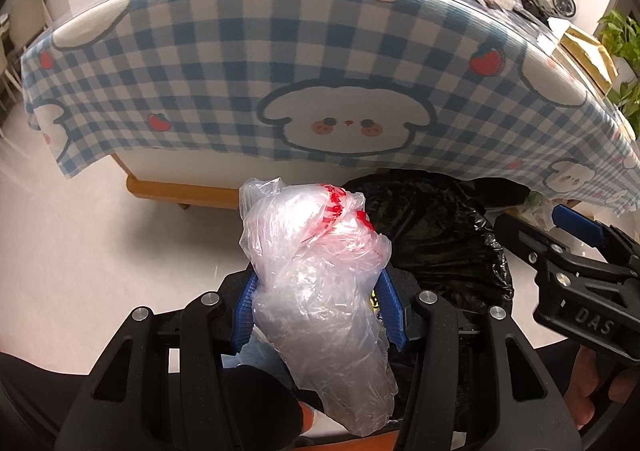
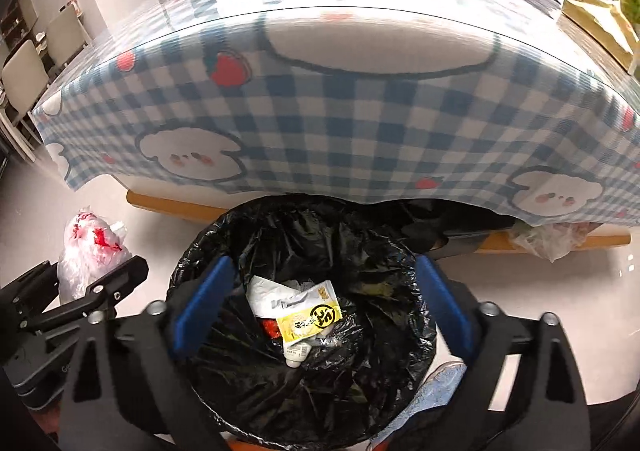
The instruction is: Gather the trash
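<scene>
A crumpled clear plastic bag is clamped in the left gripper, left of the black-lined trash bin; the right gripper is held apart above the bin. Wrappers are seen inside; the checked counter lies beyond.

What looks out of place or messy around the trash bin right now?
One thing: a crumpled clear bag lies on the floor under the tablecloth's edge, right of the black-lined bin, not in it. The left tongs grip another plastic bag.
</scene>
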Demonstrator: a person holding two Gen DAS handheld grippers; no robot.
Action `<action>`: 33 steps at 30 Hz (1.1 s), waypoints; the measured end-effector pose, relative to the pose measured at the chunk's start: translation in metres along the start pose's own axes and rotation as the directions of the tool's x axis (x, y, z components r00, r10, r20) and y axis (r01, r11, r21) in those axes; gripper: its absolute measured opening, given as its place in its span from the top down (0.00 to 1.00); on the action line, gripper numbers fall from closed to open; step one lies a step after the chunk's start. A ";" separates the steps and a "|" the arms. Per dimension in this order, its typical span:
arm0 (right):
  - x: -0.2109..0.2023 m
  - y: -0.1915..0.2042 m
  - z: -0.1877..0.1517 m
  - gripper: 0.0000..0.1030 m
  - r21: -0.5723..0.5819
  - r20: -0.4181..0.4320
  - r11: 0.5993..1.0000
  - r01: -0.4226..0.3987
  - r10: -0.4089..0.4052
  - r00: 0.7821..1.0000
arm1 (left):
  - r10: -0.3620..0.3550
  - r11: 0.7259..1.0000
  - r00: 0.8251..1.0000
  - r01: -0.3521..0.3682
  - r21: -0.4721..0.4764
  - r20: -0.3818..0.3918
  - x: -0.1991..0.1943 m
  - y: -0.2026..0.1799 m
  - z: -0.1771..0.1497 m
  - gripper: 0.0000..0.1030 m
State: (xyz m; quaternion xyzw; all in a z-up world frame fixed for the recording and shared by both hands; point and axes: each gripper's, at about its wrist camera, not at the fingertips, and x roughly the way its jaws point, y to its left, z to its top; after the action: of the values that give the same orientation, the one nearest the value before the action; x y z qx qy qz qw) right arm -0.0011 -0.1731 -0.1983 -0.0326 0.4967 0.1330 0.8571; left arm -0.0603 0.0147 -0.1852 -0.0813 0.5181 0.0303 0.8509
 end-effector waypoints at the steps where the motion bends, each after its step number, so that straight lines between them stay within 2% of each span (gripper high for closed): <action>1: -0.001 -0.003 0.000 0.11 0.000 0.001 1.000 0.002 -0.002 1.000 | -0.001 1.000 1.000 0.001 0.004 -0.003 0.001 -0.003 0.000 0.51; 3: -0.004 -0.010 -0.001 0.08 0.005 0.009 1.000 0.022 -0.022 1.000 | -0.003 1.000 1.000 0.003 0.010 -0.007 0.002 -0.010 0.001 0.51; 14: -0.012 -0.061 -0.004 0.07 0.094 0.008 0.992 0.085 -0.086 0.996 | -0.043 0.997 0.999 0.045 0.056 -0.033 0.014 -0.054 -0.001 0.51; 24: -0.007 -0.075 -0.007 0.07 0.104 -0.011 0.989 0.108 -0.107 0.994 | -0.045 0.996 0.998 0.048 0.081 -0.036 0.028 -0.075 -0.003 0.48; 25: -0.007 -0.076 -0.007 0.07 0.101 -0.010 0.989 0.109 -0.109 0.994 | -0.043 0.996 0.999 0.045 0.080 -0.031 0.027 -0.075 -0.002 0.46; 26: -0.007 -0.075 -0.007 0.07 0.097 -0.010 0.989 0.113 -0.113 0.994 | -0.033 0.996 0.999 0.035 0.079 -0.026 0.027 -0.075 -0.002 0.36; 27: -0.007 -0.074 -0.007 0.07 0.094 -0.009 0.989 0.116 -0.116 0.993 | -0.029 0.997 0.999 0.030 0.073 -0.019 0.026 -0.074 -0.001 0.31; 33: -0.006 -0.076 -0.006 0.07 0.101 -0.022 0.987 0.127 -0.125 0.992 | -0.016 0.998 1.000 0.017 0.063 -0.011 0.020 -0.069 0.002 0.15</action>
State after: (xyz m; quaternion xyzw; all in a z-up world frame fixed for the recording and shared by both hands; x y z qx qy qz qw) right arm 0.0105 -0.2485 -0.2023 -0.0211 0.5064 0.0526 0.8604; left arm -0.0401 -0.0538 -0.1946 -0.0586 0.5224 0.0064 0.8507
